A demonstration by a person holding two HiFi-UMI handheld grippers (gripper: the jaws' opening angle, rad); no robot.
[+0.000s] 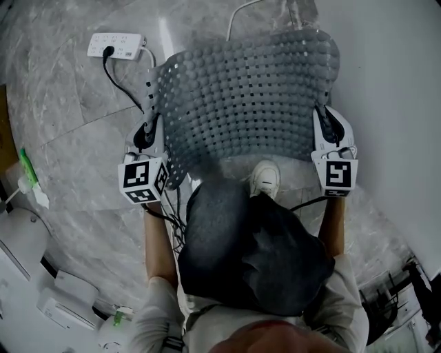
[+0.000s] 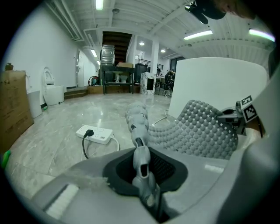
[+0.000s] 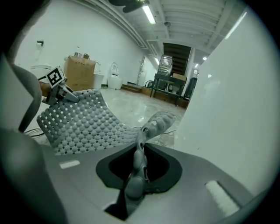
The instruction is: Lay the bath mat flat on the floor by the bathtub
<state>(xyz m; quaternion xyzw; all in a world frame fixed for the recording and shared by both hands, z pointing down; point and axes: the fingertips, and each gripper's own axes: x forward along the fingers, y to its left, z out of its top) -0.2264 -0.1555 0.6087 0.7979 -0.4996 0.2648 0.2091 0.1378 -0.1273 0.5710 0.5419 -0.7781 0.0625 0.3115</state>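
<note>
- Left gripper [image 2: 141, 175] and right gripper [image 3: 136, 173] are each nearly closed, pinching a near corner of the bath mat [image 1: 241, 96], which sags between them and slopes away toward the floor.
- A thin edge may slip from either pinch; that corner would drop and fold.
- Its far edge could curl under on landing, or settle on the white cable [image 1: 238, 14] beyond.
- Bathtub wall [image 1: 386, 103] stands just right of the right gripper; power strip [image 1: 116, 45] lies beyond the left; a shoe [image 1: 265, 178] sits between them, under the near edge.
</note>
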